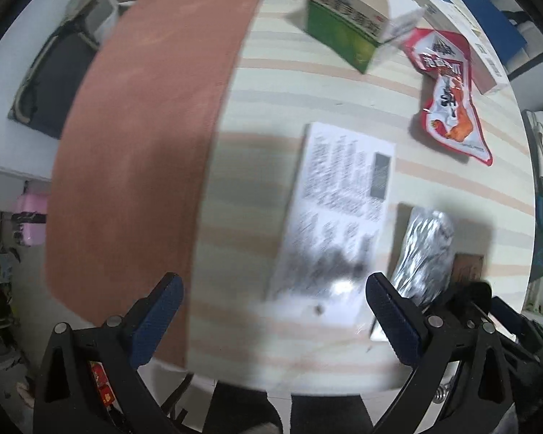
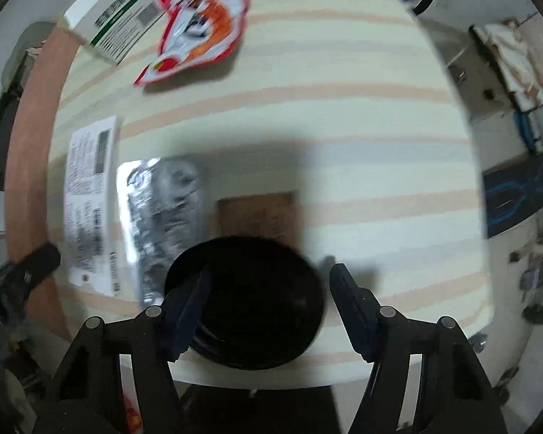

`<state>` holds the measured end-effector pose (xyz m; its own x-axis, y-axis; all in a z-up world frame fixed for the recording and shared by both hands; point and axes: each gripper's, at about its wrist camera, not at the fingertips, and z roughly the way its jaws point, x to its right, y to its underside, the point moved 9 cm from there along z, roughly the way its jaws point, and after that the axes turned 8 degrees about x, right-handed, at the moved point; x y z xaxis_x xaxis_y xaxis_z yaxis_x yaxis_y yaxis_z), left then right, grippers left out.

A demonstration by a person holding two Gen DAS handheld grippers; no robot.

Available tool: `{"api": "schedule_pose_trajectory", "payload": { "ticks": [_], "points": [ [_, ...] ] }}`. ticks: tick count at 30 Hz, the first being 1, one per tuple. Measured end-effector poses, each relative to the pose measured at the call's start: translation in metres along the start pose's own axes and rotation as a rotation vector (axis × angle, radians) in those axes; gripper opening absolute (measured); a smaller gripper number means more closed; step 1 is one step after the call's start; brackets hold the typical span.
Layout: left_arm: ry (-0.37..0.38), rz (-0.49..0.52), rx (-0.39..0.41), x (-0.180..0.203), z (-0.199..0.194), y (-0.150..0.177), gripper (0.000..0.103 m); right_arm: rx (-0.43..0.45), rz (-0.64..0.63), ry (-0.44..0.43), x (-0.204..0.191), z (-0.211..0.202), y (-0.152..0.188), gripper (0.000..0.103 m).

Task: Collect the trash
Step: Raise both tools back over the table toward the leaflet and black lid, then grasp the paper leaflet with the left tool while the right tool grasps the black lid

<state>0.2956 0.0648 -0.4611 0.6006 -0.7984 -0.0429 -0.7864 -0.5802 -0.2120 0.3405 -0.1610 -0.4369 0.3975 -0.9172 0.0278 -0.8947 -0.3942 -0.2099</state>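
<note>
1. Left wrist: the left gripper (image 1: 271, 311) hangs with jaws apart and empty above the printed leaflet (image 1: 338, 209); silver foil wrapper (image 1: 425, 253) beside it, red snack bag (image 1: 449, 97) farther off.
2. Right wrist: the right gripper (image 2: 269, 307) has jaws apart around a black round lid (image 2: 249, 300), pads not visibly pressing; striped table (image 2: 344, 108) beneath.

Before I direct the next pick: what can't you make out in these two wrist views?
- Printed sheet: text motion-blurred, both views.
- Black round object between right gripper fingers: blurred, contact unclear.
- Brown square: partly hidden behind it.
- Green-and-white box: top cut by the left view's edge.
</note>
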Motion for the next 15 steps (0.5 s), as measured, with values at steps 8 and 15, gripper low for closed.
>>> {"api": "schedule_pose_trajectory", "payload": {
  "ticks": [8, 15],
  "points": [
    [0.025, 0.066, -0.053, 0.027, 0.04, -0.017, 0.102, -0.045, 0.095, -0.048, 0.049, 0.006, -0.01, 0.088],
    [0.072, 0.056, -0.043, 0.025, 0.044, -0.021, 0.073, -0.041, 0.075, -0.158, 0.021, 0.0, 0.002, 0.098]
  ]
}}
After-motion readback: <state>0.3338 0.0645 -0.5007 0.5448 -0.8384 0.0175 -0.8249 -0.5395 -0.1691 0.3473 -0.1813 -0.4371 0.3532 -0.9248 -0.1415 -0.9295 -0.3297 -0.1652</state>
